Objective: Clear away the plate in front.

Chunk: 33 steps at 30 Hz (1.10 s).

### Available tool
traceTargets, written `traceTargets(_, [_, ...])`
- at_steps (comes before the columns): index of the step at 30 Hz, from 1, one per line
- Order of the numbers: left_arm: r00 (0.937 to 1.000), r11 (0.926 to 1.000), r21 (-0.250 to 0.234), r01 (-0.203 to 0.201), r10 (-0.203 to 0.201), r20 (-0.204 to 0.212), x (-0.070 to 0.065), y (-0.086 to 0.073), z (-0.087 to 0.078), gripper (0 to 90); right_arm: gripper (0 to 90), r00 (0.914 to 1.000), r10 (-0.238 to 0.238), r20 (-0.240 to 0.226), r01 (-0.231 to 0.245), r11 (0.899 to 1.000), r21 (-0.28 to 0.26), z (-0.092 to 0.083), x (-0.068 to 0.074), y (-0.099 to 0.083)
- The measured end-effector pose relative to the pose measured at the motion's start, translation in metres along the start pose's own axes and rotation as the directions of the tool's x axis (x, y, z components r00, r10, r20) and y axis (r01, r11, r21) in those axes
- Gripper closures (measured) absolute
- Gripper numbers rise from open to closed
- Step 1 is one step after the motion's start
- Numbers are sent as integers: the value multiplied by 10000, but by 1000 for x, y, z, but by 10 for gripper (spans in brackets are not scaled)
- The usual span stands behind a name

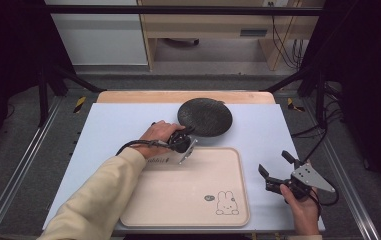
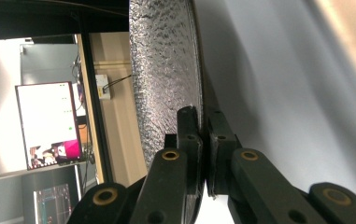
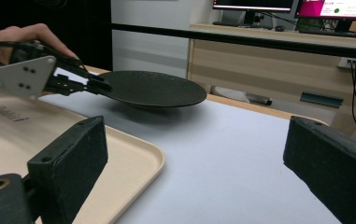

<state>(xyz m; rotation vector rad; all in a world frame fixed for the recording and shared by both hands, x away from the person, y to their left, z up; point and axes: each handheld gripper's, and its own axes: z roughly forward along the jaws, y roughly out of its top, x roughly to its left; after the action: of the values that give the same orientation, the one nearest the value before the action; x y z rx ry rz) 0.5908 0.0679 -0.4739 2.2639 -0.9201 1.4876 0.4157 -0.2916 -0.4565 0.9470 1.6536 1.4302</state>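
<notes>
High view: left hand-held gripper [image 1: 190, 132] sits over the far left corner of the beige tray [image 1: 193, 220], jaws closed on the near-left rim of the dark round plate [image 1: 205, 116]. Plate is at the far middle of the pale table [image 1: 118, 125], just beyond the tray's far edge. It's round, so no long axis; its face points up. Right hand-held gripper [image 1: 277, 167] is held in the person's right hand [image 1: 303, 207] off the tray's right edge, over the table, jaws spread wide with nothing between them, pointing up-left toward the tray. Rabbit drawing [image 1: 226, 203] in the tray's near right corner.

Left gripper view: camera is rolled, so the plate [image 2: 164, 84] runs vertically through the frame. Both jaws pinch its rim, one pad on the textured top face, the other on the underside. Table [image 2: 283, 70] at right.

Right gripper view: own jaws far apart, empty. Plate [image 3: 152, 88] looks roughly level, lifted slightly with a shadow beneath it on the table [image 3: 241, 149]; cannot tell if the far edge touches. Left hand-held gripper [image 3: 98, 84] clamps its left rim. Tray [image 3: 133, 158] corner lies at lower left.
</notes>
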Motion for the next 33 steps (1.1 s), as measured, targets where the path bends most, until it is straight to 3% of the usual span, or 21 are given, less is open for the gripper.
traceTargets(9, [9992,9993,-315,-186,174,-354,-4,9,-31,857,69,9999,-110,22,110,9999,75,3,4,2])
traceTargets(18, [9979,9985,-523,-133,99,-640,-8,17,-64,857,69,9998,-106,163,104,9999,118,3,3,2])
traceTargets(33, [9972,9977,-681,-15,-35,-741,-32,24,-103,857,68,9996,-178,213,175,9997,146,2,4,3])
